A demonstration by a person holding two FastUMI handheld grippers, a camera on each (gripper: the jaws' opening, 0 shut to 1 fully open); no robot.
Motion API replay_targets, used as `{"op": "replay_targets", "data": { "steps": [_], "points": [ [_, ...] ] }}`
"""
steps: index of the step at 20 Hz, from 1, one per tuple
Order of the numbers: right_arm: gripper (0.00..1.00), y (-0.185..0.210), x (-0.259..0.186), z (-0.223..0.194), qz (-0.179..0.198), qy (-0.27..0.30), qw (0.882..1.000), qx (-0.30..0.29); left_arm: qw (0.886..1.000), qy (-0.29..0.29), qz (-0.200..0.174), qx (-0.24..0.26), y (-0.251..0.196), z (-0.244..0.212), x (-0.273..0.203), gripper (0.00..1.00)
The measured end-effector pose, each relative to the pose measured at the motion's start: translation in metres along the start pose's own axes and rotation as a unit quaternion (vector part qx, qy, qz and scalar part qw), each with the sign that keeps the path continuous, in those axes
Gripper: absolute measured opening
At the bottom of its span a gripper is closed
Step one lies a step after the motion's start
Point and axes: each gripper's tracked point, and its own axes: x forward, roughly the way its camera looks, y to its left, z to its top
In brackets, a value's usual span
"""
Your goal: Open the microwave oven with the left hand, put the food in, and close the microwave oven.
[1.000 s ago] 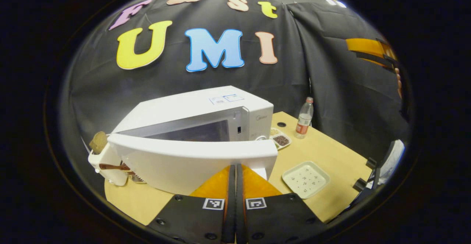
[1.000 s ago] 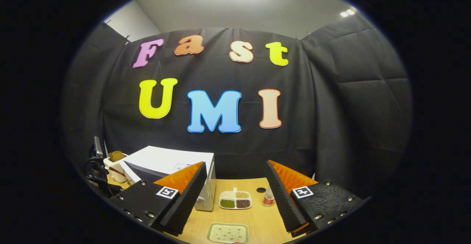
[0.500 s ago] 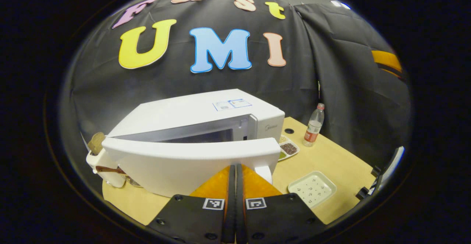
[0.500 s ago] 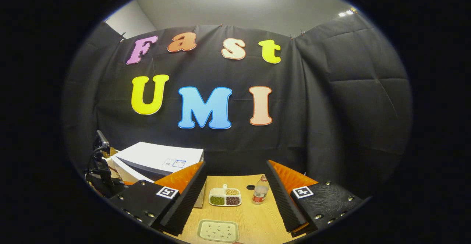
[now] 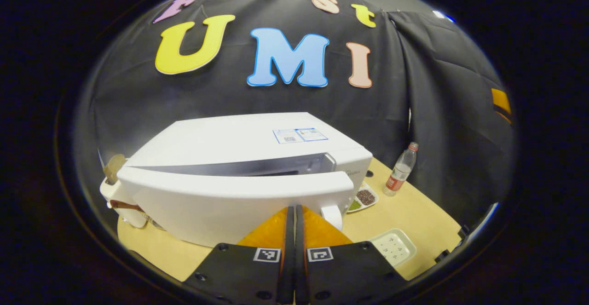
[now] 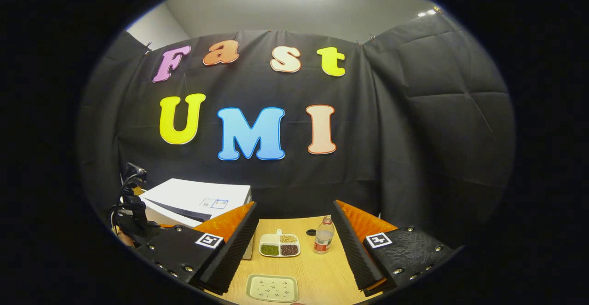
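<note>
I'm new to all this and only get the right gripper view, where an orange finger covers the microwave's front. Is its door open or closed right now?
Observer: In the left gripper view the microwave door stands ajar, with a dark gap along its top edge.
Visitor: And what is the other gripper doing there?
Observer: The left gripper has its two fingers shut together with nothing between them, tips right at the door's front face. Whether they touch it I cannot tell.

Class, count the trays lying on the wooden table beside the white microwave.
2. A divided white tray holding beans lies near the white microwave; a pale speckled tray lies nearer the camera. The microwave may hide others.
</note>
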Motion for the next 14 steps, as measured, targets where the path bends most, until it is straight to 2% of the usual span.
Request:
{"op": "replay_targets", "data": {
  "steps": [12,14],
  "points": [
    [0.97,-0.007,0.018,-0.003,-0.010,0.009,1.000,0.010,1.000,-0.002,0.021,-0.021,0.003,0.005,0.027,0.07],
    [0.97,-0.007,0.022,-0.005,-0.008,0.013,1.000,0.012,0.998,-0.015,0.030,-0.043,0.004,0.007,0.028,0.07]
  ]
}}
